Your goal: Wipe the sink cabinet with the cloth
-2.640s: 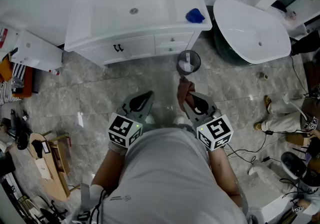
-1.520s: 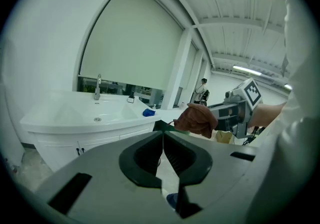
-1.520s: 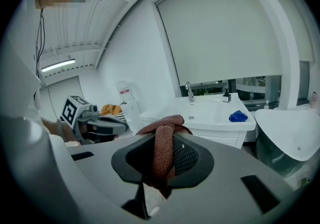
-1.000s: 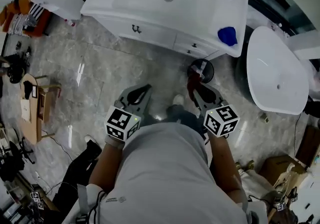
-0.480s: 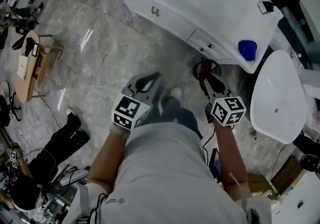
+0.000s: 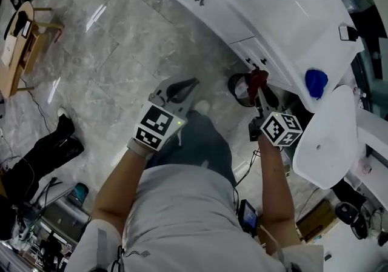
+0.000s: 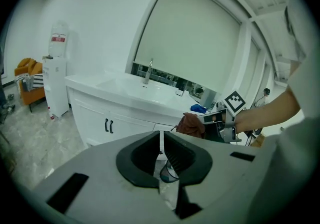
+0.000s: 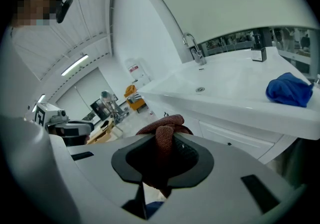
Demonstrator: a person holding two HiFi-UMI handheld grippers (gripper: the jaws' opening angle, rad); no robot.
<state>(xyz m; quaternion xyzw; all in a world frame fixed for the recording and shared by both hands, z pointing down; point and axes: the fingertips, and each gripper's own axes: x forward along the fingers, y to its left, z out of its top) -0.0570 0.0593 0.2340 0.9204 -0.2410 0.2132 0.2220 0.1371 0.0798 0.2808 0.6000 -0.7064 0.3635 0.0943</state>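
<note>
One step nearer the sink cabinet (image 6: 218, 16) now, right gripper (image 6: 259, 86) clamping the cloth (image 6: 259, 76) by its front, left gripper (image 6: 177, 90) pinched closed & empty, so wiping's prob. next.

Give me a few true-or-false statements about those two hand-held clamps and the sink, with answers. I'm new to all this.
1. The right gripper is clamped on a reddish-brown cloth. True.
2. The left gripper holds a blue cloth. False: its jaws are shut on nothing, and the blue cloth lies on the countertop.
3. The cabinet doors stand open. False: they are closed.
4. A faucet stands at the back of the basin. True.
</note>
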